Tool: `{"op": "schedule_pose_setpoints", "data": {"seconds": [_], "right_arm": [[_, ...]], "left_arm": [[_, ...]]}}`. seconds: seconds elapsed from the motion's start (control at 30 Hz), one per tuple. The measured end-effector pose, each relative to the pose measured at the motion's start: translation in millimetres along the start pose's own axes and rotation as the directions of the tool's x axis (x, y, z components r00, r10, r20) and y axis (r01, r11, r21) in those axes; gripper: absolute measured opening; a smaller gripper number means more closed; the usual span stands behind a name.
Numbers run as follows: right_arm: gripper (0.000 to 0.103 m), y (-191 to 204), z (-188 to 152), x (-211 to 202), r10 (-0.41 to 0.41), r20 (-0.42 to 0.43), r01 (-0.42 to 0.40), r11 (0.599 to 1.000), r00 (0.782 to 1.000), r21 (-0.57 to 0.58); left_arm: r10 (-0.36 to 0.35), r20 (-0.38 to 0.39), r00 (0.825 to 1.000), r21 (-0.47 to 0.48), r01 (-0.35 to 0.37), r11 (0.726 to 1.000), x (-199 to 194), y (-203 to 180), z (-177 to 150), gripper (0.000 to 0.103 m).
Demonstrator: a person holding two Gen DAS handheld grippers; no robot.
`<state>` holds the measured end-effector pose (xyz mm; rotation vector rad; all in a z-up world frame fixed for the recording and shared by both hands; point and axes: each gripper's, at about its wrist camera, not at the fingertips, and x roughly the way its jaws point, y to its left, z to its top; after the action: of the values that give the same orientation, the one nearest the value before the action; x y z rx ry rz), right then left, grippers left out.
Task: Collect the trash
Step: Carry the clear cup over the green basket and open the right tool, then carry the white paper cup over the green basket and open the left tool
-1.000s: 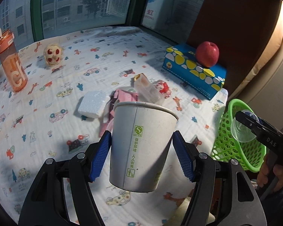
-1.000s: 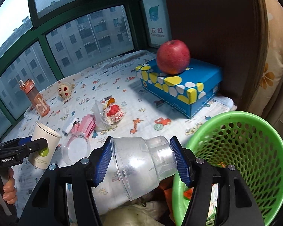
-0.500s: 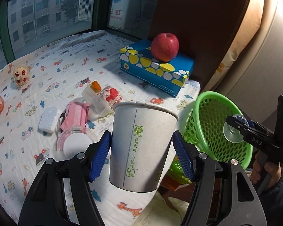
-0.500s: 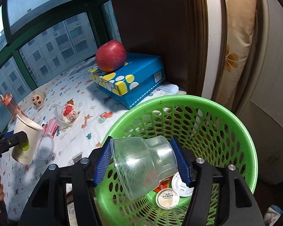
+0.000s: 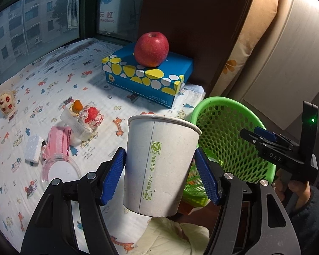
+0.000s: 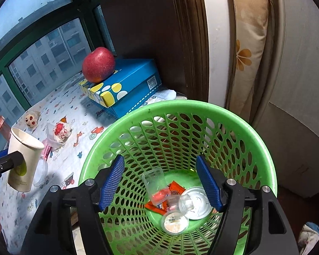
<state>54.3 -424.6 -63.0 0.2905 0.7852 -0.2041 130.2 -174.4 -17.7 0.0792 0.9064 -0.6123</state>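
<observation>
Trash cup [image 5: 159,165], clenched upright in the left claw [image 5: 160,175], could clip the basket [image 6: 265,148] rim and tumble; the right claw [image 6: 163,180] has just been opening, empty.

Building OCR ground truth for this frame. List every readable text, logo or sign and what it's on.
"保护环境 人人有责", with a green "S" logo and a bin pictogram: paper cup, shut in the left gripper.
"长虹 CHANGHONG": sign outside the window.
"DAS": right gripper body.
QR code, not decodable: blue box.
Small print on the box front and the sheet: too blurred.
</observation>
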Motion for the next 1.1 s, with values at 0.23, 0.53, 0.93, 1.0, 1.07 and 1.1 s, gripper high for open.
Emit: {"op": "schedule_pose_setpoints", "data": {"seconds": [0.23,0.53,0.93,1.0,1.07,1.1], "right_arm": [[0.069,-15,1,-22,-0.007,0.041,0.006,1.000,0.999,0.027],[0.072,-38,-1,-52,-0.032,0.096,0.026,0.998,0.995,0.058],[0.073,-65,-6,-63,-0.055,0.112,0.042,0.993,0.992,0.111],[0.073,-67,-7,-62,-0.054,0.111,0.041,0.992,0.992,0.116],[0.073,-67,-7,-62,-0.052,0.111,0.038,0.992,0.992,0.120],[0.073,-66,-7,-62,-0.051,0.111,0.038,0.992,0.992,0.120]], "left_arm": [[-0.038,-0.015,0.999,0.048,0.039,0.998,12,-32,7,0.066],[-0.092,-0.073,0.993,0.107,0.100,0.989,40,-78,7,0.066],[-0.164,-0.136,0.977,0.104,0.179,0.978,67,-111,2,0.069],[-0.178,-0.135,0.975,0.102,0.192,0.976,67,-112,1,0.072],[-0.176,-0.129,0.976,0.101,0.190,0.977,65,-111,1,0.078],[-0.178,-0.125,0.976,0.099,0.191,0.977,64,-110,0,0.078]]}}
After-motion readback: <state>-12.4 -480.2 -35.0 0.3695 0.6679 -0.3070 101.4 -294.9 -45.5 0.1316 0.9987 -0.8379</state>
